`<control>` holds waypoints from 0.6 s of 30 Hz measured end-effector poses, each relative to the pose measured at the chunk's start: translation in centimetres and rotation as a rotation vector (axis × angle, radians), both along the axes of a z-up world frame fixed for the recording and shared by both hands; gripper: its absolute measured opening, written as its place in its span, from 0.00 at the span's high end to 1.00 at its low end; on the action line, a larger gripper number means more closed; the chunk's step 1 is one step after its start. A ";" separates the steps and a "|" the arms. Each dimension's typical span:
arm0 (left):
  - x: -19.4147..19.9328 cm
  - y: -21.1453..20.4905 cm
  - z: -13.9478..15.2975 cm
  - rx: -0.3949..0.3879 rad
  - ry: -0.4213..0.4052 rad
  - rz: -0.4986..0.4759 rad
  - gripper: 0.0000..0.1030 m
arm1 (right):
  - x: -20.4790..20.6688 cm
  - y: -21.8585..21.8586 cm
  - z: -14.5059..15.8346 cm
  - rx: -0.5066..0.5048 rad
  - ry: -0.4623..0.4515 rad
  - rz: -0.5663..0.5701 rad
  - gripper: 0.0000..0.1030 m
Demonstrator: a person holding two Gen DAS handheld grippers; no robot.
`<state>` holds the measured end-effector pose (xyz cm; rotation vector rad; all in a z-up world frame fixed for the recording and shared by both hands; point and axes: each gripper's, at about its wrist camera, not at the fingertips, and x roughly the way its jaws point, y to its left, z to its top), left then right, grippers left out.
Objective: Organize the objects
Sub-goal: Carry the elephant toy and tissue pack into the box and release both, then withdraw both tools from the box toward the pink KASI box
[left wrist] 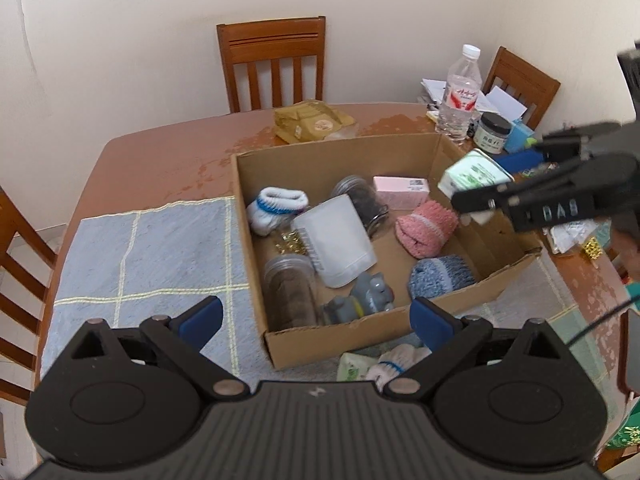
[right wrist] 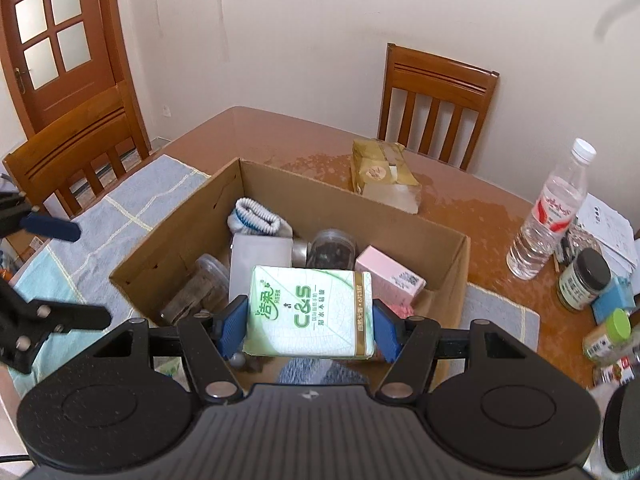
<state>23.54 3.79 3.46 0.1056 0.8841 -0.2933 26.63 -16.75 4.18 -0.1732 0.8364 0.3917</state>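
Note:
An open cardboard box (left wrist: 256,248) (right wrist: 176,240) stands on the table. It holds rolled socks, among them a pink one (left wrist: 426,228), two clear jars, a white pouch (left wrist: 336,240), a pink carton (right wrist: 390,276) and a grey toy elephant (left wrist: 370,292). My right gripper (right wrist: 308,322) (left wrist: 498,174) is shut on a green tissue pack (right wrist: 308,312) (left wrist: 474,172), held above the box's right side. My left gripper (left wrist: 316,316) (right wrist: 64,272) is open with nothing between its fingers, over the box's near edge. A white sock (left wrist: 396,364) and another green pack (left wrist: 352,368) lie on the cloth in front of the box.
A blue checked cloth (left wrist: 152,252) covers the table's near part. A yellow packet (left wrist: 312,120) lies behind the box. At the right stand a water bottle (right wrist: 552,216), a dark-lidded jar (right wrist: 584,280), papers and small items. Wooden chairs (left wrist: 272,64) surround the table.

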 end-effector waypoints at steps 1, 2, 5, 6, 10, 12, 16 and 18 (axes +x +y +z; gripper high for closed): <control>-0.1 0.0 -0.2 0.007 -0.003 0.002 0.04 | 0.3 0.2 0.0 -0.002 -0.001 0.000 0.33; -0.2 0.0 -0.3 0.012 -0.004 0.004 0.04 | 0.5 0.3 0.1 -0.004 -0.006 -0.001 0.30; -0.5 0.1 -0.6 0.015 0.000 0.005 0.04 | 0.8 0.7 0.2 -0.015 -0.041 -0.003 0.02; -0.5 0.1 -0.7 0.015 0.004 0.003 0.03 | 0.7 0.8 0.3 -0.020 -0.060 -0.010 0.00; -0.8 -0.3 -0.8 0.022 0.011 -0.007 0.03 | 0.6 0.8 0.3 -0.029 -0.061 -0.004 0.00; -0.9 -0.3 -0.8 0.020 0.015 -0.010 0.03 | 0.5 0.7 0.3 -0.043 -0.058 -0.009 0.00; -1.5 -0.4 -1.0 0.024 0.027 -0.010 0.03 | -0.3 0.4 0.5 -0.040 -0.052 -0.023 0.00; -2.1 -0.4 -1.3 0.032 0.017 -0.009 0.03 | -0.9 0.3 0.6 -0.038 -0.052 -0.024 0.00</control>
